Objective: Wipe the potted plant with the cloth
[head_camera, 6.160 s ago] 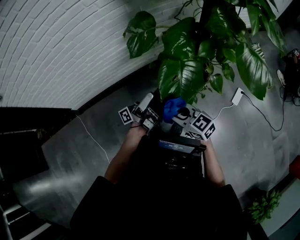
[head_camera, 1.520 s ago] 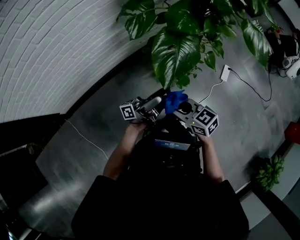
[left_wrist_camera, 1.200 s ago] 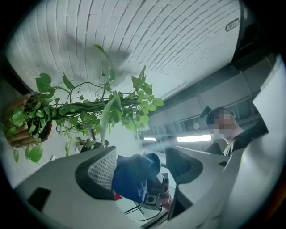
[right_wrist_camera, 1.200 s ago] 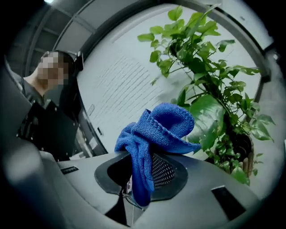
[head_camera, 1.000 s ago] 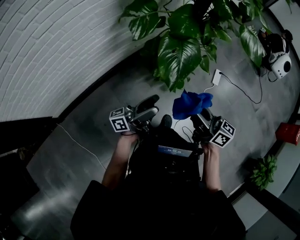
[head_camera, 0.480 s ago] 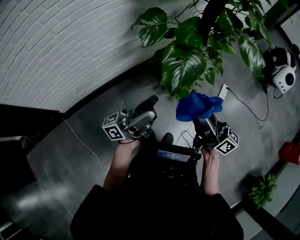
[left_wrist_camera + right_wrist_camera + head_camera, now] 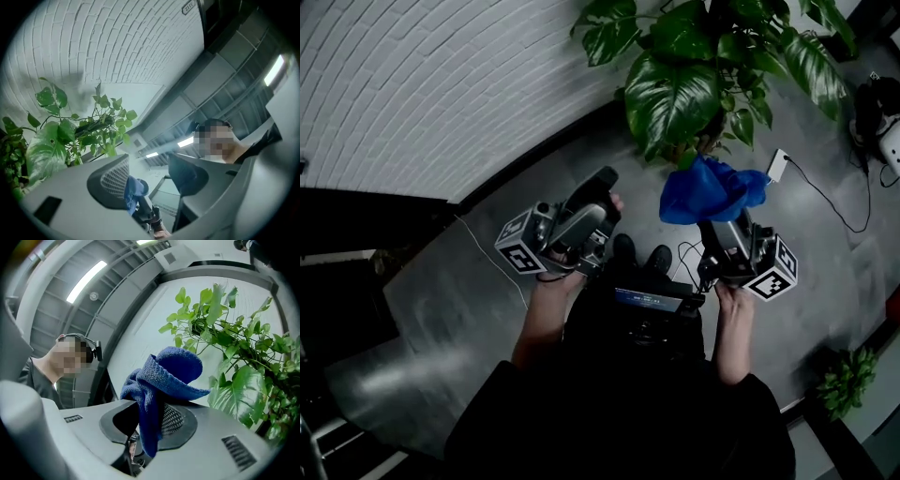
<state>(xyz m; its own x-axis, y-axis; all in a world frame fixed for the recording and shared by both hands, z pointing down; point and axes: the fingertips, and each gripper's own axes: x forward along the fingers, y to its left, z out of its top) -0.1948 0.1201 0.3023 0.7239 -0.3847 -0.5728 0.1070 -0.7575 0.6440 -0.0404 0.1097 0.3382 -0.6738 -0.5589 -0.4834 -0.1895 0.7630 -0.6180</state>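
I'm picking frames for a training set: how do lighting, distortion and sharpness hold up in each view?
Head view: dim overall, the person's torso nearly black, brick wall courses bowed by the wide lens, potted plant leaves glossy. Left gripper view: black fisheye corners, a ceiling light blown out. Right gripper view: cloth sharp, weave visible, against a bright backdrop.

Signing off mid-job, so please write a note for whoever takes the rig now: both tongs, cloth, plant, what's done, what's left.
Left tongs: open, empty, held up beside the right.
Right tongs: shut on the cloth, which bunches above them.
Plant: just ahead. The cloth sits close under its big leaf, and no contact is visible.
Done: cloth gripped and held up.
Left: wipe the leaves. Whether any are already wiped cannot be told.
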